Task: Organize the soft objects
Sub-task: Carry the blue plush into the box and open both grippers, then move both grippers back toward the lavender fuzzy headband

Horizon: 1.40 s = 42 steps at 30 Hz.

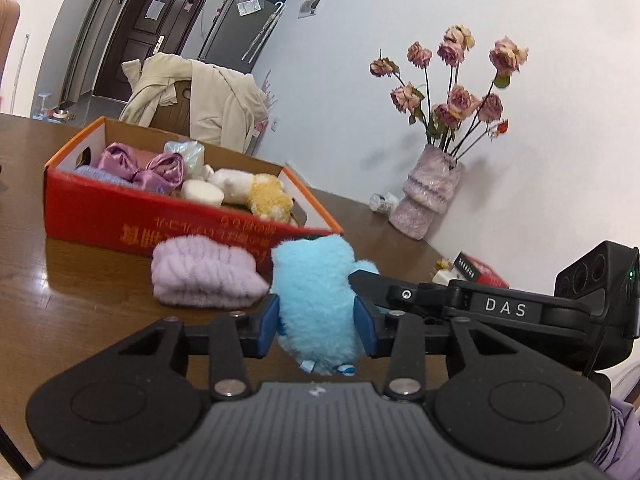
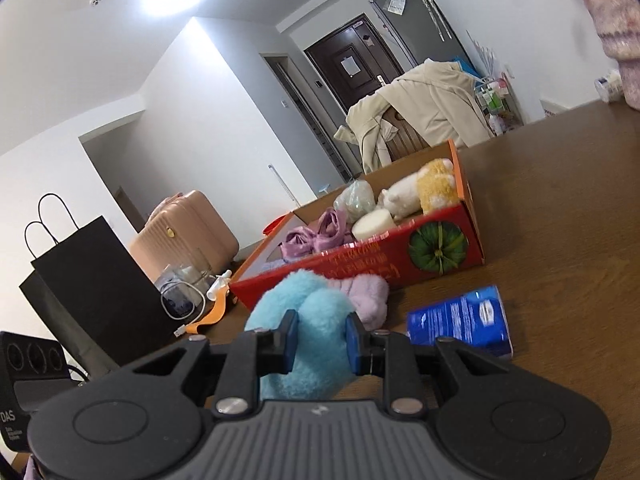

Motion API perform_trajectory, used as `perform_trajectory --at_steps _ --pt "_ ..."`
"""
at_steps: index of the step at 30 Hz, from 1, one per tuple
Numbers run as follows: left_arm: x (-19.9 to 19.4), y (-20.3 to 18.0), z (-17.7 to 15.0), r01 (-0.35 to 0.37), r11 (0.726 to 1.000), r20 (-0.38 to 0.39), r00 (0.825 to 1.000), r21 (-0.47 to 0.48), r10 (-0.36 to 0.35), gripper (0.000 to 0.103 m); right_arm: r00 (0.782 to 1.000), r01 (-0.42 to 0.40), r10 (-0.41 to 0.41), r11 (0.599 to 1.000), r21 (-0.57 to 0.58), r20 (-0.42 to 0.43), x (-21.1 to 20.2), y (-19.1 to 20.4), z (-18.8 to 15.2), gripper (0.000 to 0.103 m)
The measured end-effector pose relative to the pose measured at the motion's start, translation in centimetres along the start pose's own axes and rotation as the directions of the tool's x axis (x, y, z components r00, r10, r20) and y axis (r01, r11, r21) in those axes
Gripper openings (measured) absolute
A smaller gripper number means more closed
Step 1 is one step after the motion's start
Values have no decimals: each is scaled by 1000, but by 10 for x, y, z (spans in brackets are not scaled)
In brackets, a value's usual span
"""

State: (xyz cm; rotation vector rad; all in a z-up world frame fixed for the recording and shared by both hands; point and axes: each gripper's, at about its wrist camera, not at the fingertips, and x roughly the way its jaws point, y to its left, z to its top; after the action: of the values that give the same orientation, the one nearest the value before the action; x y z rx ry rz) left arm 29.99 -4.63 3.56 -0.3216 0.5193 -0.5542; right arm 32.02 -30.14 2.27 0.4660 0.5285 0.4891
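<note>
A fluffy light-blue plush toy (image 1: 316, 296) is held just above the brown table in front of the red cardboard box (image 1: 120, 216). My left gripper (image 1: 318, 320) is shut on the plush. My right gripper (image 2: 318, 338) is shut on the same blue plush (image 2: 304, 320) from the other side; its body shows at right in the left wrist view (image 1: 500, 308). A folded lilac fuzzy headband (image 1: 204, 272) lies on the table against the box front, also in the right wrist view (image 2: 368, 292). The box (image 2: 360, 264) holds purple satin bows (image 1: 140, 164), a white round sponge (image 1: 202, 192) and a yellow-and-white plush (image 1: 256, 192).
A fuzzy pink vase with dried roses (image 1: 428, 196) stands by the wall. A blue packet (image 2: 460, 320) lies on the table right of the plush. A black paper bag (image 2: 92, 288) and a pink suitcase (image 2: 188, 232) stand at left. A coat-draped chair (image 1: 192, 96) is behind the box.
</note>
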Motion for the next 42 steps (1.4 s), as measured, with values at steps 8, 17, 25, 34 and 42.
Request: perform_trajectory --at_steps 8,17,25,34,42 --pt "58 36 100 -14 1000 -38 999 -4 14 37 1000 8 -9 999 -32 -30 70 1 95 24" --pt "157 97 129 -129 989 -231 967 -78 108 33 968 150 -126 984 99 -220 178 -46 116 24" --pt "148 97 115 -187 982 -209 960 22 187 41 914 209 -196 978 -3 -355 210 -45 99 27" --pt "86 82 122 -262 962 -104 957 82 269 59 949 175 -192 980 -90 -249 176 -35 115 47" --pt "3 46 105 -298 940 32 954 163 297 74 980 171 -184 971 -164 -70 64 -1 118 54"
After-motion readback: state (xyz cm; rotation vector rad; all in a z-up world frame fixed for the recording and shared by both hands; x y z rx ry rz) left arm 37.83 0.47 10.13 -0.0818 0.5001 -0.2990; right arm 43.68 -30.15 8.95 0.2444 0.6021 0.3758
